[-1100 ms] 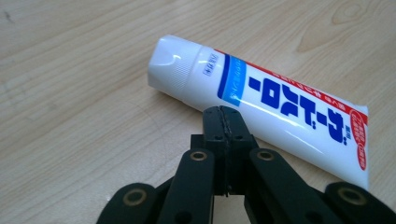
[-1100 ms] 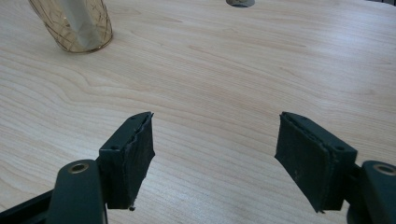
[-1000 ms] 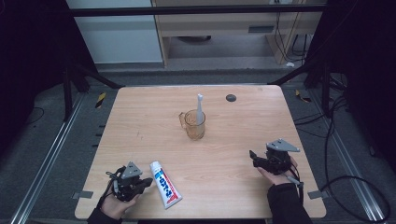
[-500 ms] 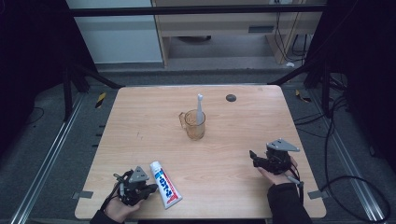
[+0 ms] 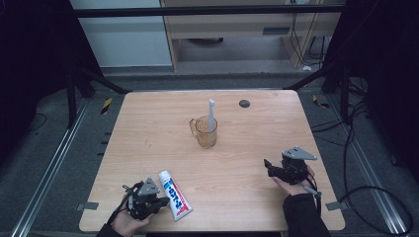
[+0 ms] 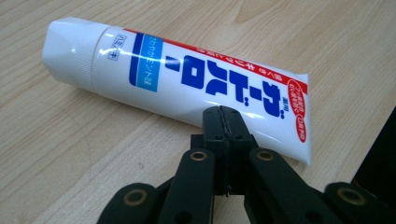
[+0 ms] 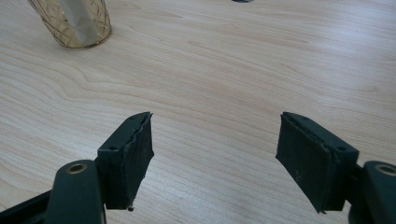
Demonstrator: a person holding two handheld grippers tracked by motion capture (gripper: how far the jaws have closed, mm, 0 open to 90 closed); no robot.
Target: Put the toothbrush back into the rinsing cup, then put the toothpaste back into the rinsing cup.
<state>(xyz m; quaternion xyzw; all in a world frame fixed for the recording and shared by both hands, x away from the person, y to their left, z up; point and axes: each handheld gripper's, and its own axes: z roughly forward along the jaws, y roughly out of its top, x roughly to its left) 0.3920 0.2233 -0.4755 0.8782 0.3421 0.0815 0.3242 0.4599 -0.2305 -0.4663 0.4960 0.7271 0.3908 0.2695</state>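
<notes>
A white toothpaste tube (image 5: 175, 194) (image 6: 187, 84) with blue and red print lies flat near the table's front left edge, cap toward the far side. My left gripper (image 5: 159, 201) (image 6: 223, 112) sits just left of it, jaws shut together with nothing between them, tips right beside the tube's body. An amber glass mug (image 5: 205, 132) (image 7: 72, 23) stands mid-table with a white toothbrush (image 5: 211, 114) upright in it. My right gripper (image 5: 268, 165) (image 7: 215, 149) rests at the front right, open over bare wood, pointing toward the mug.
A small dark round disc (image 5: 244, 103) lies near the table's far edge. The wooden table (image 5: 148, 123) ends close behind the tube at the front. Metal rails, cables and a dark frame surround it.
My left gripper has slid back toward the front edge and a little to the right, ending closer beside the tube. The right gripper, tube and mug have stayed put.
</notes>
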